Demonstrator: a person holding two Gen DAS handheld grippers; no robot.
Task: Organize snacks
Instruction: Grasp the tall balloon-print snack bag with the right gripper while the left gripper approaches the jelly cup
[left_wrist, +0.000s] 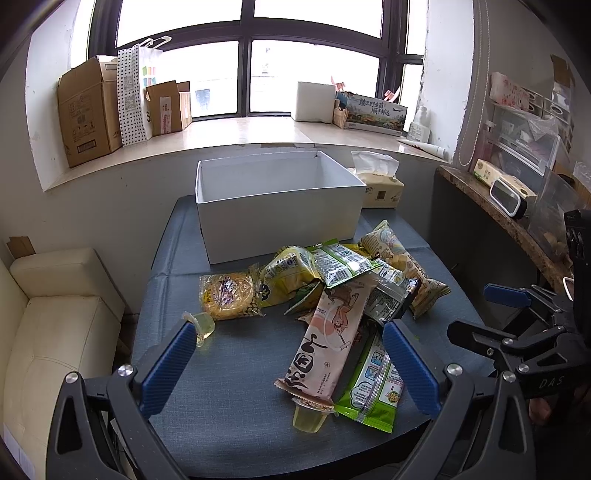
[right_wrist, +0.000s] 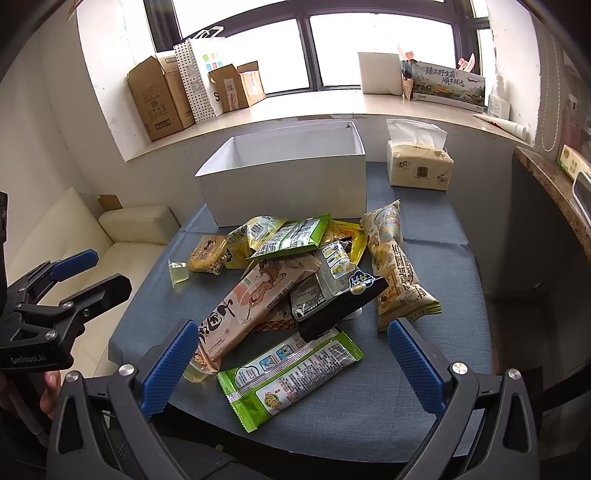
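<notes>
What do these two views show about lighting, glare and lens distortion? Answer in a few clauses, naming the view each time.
Left wrist view: the window is blown out white, and the sill bows with fisheye curvature. Right wrist view: the window panes are likewise overexposed, the green snack packet stays sharp with slight sheen, and the corners are vignetted black.

Tissue pack (right_wrist: 419, 166) sits at the far right corner of the blue-grey table (right_wrist: 424, 406). Window sill holds brown cardboard boxes (left_wrist: 86, 110), a polka-dot paper bag (left_wrist: 129, 96), a white block (left_wrist: 314, 101) and a printed carton (left_wrist: 376, 112). Cream sofa (left_wrist: 55, 332) left; stone counter (left_wrist: 491, 206) with a small clock (left_wrist: 508, 197) right.
</notes>
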